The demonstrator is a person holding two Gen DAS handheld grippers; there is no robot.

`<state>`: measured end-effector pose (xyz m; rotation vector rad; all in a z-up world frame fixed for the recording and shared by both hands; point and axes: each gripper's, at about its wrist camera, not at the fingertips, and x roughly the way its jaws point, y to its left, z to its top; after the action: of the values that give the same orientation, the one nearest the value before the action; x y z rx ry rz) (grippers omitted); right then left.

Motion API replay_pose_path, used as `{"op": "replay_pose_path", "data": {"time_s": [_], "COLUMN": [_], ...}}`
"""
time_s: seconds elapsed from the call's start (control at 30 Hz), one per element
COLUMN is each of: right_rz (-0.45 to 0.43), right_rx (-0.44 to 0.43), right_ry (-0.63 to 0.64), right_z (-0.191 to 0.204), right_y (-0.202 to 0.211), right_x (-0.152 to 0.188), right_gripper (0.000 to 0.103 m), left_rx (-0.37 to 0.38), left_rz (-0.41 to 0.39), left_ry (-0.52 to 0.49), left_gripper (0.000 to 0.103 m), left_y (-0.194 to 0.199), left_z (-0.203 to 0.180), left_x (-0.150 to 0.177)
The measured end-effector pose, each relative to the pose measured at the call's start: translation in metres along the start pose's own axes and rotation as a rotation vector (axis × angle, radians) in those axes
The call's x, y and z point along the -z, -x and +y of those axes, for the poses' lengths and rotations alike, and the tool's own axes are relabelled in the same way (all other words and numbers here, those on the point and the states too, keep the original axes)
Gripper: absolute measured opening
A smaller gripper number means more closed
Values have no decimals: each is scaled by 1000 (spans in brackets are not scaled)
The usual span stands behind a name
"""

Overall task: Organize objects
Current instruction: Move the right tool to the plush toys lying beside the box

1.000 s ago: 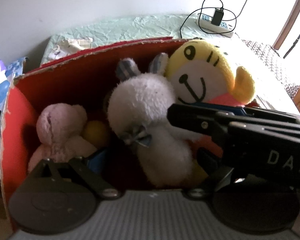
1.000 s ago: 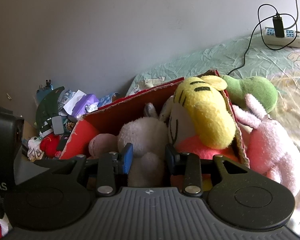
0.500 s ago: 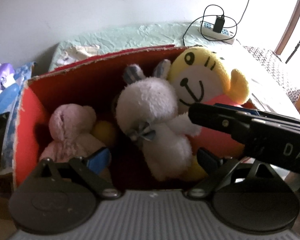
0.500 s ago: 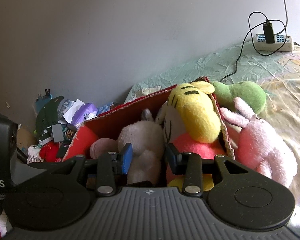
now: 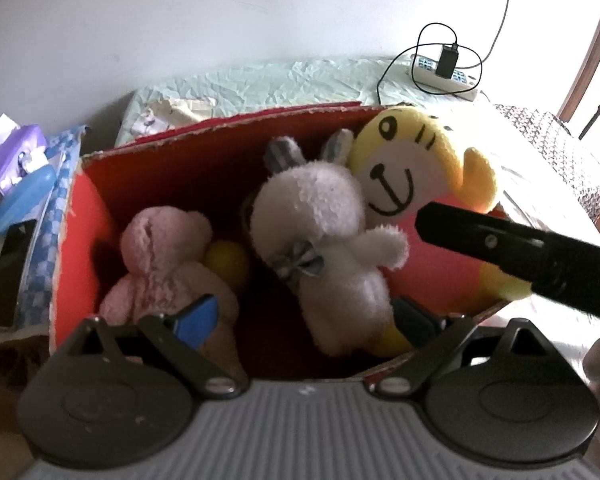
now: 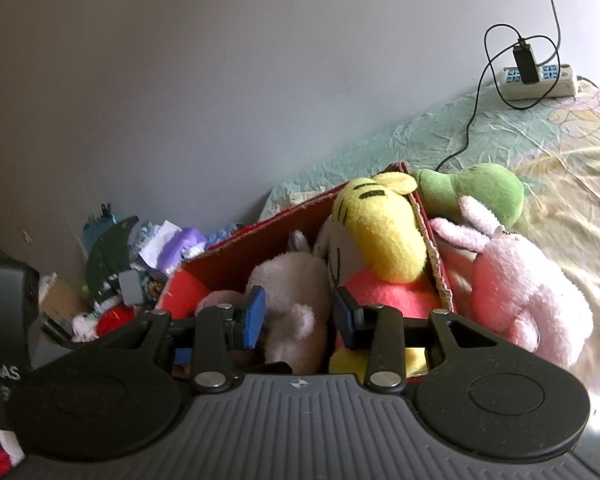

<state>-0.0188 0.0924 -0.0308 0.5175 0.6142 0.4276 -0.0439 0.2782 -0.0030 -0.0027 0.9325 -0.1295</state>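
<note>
A red cardboard box (image 5: 88, 216) on the bed holds a pale pink plush (image 5: 160, 264), a white bunny plush (image 5: 320, 232) and a yellow tiger plush (image 5: 416, 168). My left gripper (image 5: 308, 320) is open above the box's near edge, empty. My right gripper (image 6: 298, 316) is open, its fingers either side of the white bunny (image 6: 292, 292) without gripping it; its body crosses the left wrist view (image 5: 520, 252). A pink rabbit plush (image 6: 516, 284) and a green plush (image 6: 476, 192) lie outside the box on its right.
The bed's crumpled green and yellow sheet (image 6: 540, 140) carries a power strip with charger and cable (image 6: 536, 76) by the wall. Cluttered items, among them a purple pack (image 5: 16, 152), lie to the left of the box.
Both grippers have drawn back and up from the box, so the plush toys look smaller and farther. The right gripper has slid to the right in the left wrist view.
</note>
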Motion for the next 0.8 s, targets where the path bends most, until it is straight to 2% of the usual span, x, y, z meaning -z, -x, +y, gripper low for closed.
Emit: {"op": "replay_pose_path", "data": {"time_s": [0.23, 0.43, 0.63, 0.8], "right_rz": [-100, -166, -159, -84], "right_rx": [-14, 79, 192, 184], "right_ry": [-54, -77, -75, -44], "right_z": [-10, -31, -66, -88], "right_y": [30, 53, 62, 45], "right_x": [-5, -8, -12, -21], "right_gripper": [43, 42, 42, 42], "left_rx": [27, 105, 189, 190], "left_rz": [-26, -57, -73, -81], "left_ry": [-6, -28, -86, -114], "left_gripper": [95, 95, 95, 95], "left_y": [12, 21, 23, 22], "left_z": [-4, -19, -49, -68], "left_x": [-3, -11, -13, -14]}}
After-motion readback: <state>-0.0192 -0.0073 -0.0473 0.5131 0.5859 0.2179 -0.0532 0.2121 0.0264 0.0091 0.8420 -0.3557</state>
